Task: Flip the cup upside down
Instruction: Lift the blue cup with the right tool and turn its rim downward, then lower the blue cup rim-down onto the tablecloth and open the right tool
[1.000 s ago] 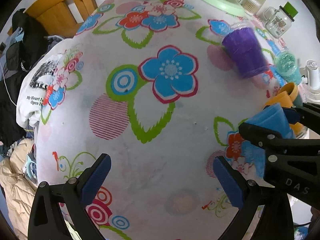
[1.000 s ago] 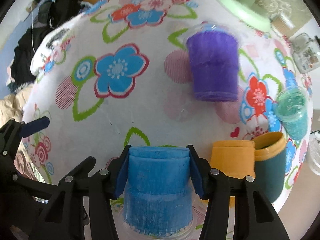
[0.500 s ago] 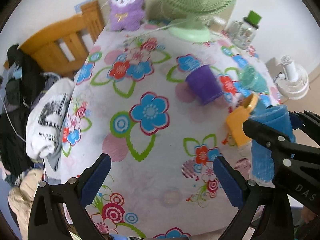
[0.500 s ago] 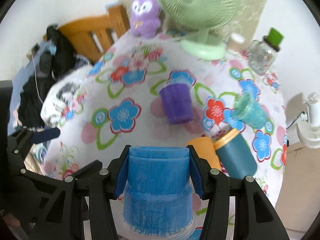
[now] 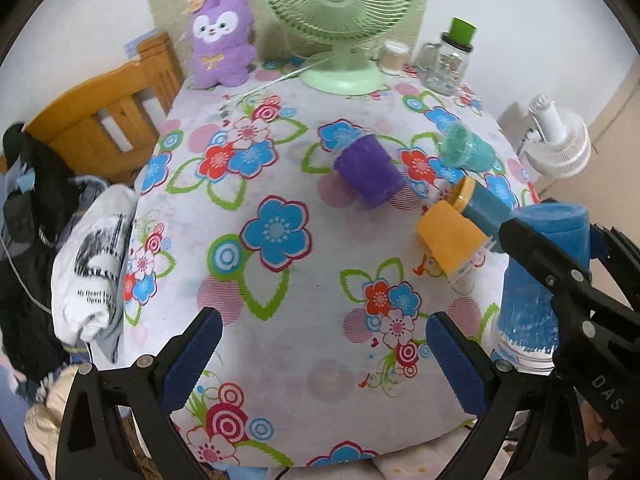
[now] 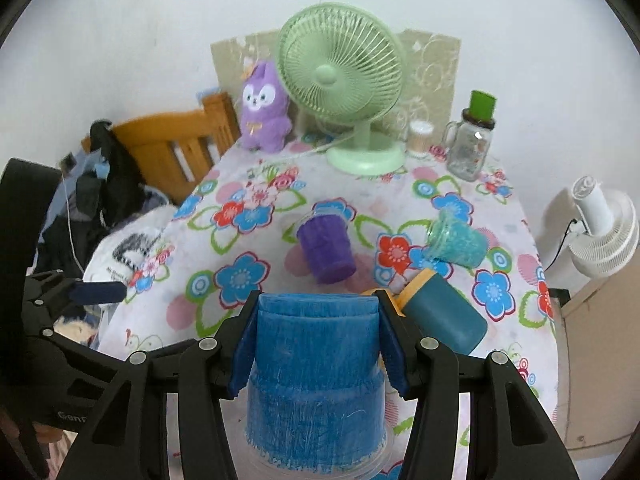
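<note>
My right gripper (image 6: 316,340) is shut on a blue cup (image 6: 316,376), held upside down with its clear rim at the bottom, above the near right part of the flowered table (image 6: 248,248). The blue cup also shows at the right of the left wrist view (image 5: 540,276), clamped by the right gripper (image 5: 560,264). My left gripper (image 5: 324,356) is open and empty over the table's near edge.
A purple cup (image 5: 370,170), a teal glittery cup (image 5: 466,152), a yellow cup (image 5: 448,236) and a dark teal cup with a yellow rim (image 5: 484,206) lie on their sides. A green fan (image 5: 340,20), a purple plush (image 5: 220,40) and a jar (image 5: 450,60) stand at the back.
Both grippers have pulled back and up from the table, so the whole table and back wall have come into view. The blue cup stays clamped in the right gripper.
</note>
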`<state>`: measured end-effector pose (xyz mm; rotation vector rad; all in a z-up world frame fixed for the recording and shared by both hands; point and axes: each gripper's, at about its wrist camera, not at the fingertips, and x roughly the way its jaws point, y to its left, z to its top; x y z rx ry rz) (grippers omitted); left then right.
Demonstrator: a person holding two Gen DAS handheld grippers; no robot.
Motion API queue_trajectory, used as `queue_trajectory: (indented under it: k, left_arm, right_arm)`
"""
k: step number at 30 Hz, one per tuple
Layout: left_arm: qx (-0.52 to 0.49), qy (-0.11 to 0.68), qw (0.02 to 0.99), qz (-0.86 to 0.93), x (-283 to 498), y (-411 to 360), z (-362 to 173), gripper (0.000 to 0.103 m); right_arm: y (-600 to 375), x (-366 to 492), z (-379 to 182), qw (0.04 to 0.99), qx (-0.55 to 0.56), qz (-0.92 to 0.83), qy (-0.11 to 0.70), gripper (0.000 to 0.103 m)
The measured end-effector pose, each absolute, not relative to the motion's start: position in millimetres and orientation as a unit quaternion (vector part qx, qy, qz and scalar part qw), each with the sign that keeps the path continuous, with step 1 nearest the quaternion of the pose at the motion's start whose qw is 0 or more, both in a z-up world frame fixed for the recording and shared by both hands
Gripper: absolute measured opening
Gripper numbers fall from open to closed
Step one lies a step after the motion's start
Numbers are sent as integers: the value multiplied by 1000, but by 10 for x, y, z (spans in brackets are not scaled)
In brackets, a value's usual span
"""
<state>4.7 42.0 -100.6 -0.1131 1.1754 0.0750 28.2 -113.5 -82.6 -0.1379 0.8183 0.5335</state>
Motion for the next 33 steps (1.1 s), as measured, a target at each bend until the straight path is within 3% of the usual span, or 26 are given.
queue_trajectory:
  k: [9,19,33]
  left_arm:
    - [-49,546,835,48,-48,422,-1348,103]
    - [-62,560,820,105,-49,725,-1897,103]
    - [-70,557,820,113,93,794,-2198,103]
  right_arm:
    - [-1139,110,-1191,907,-58,279,311,56]
    - [-983,257,-1808,907,-18,289,305,56]
    - [-912,427,-2140,917,-6,274,291,56]
